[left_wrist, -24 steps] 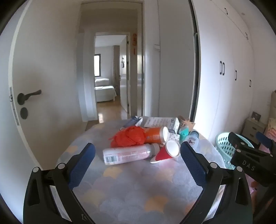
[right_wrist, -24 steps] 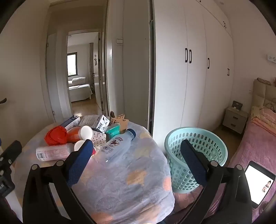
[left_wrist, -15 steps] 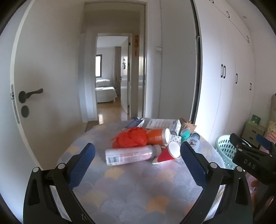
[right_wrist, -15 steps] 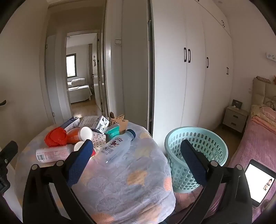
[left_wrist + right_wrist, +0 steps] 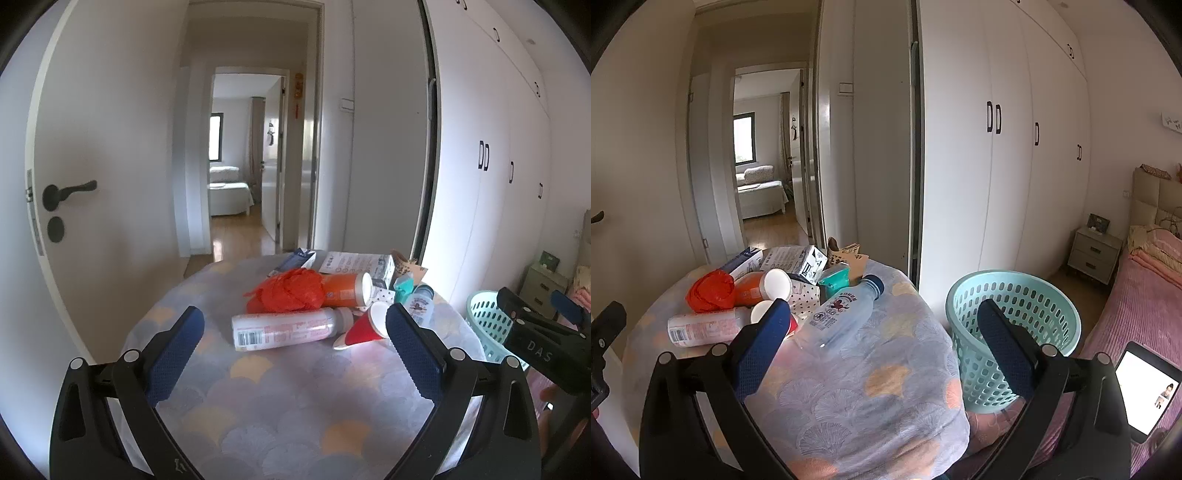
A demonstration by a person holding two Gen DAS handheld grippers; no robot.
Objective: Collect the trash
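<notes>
A pile of trash lies on a round table [image 5: 280, 424] with a patterned cloth: a pink-labelled bottle [image 5: 288, 329] on its side, an orange-red plastic bag [image 5: 291, 290], an orange cup [image 5: 343, 288], a red paper cup [image 5: 364, 326], cartons [image 5: 354, 262] and a clear bottle [image 5: 842, 317]. My left gripper [image 5: 293, 347] is open and empty, just short of the pink-labelled bottle. My right gripper [image 5: 882, 339] is open and empty, above the table's right side by the clear bottle. A teal laundry basket [image 5: 1015, 325] stands on the floor right of the table.
A white door [image 5: 92, 203] with a dark handle stands left. An open doorway [image 5: 247, 166] leads to another room. White wardrobes [image 5: 1015, 147] line the right wall. A bed with pink bedding [image 5: 1137, 295], a nightstand [image 5: 1093, 254] and a lit tablet [image 5: 1145, 387] are at right.
Both grippers have tilted slightly, so the table and trash sit a little lower in view. Both stay open and empty.
</notes>
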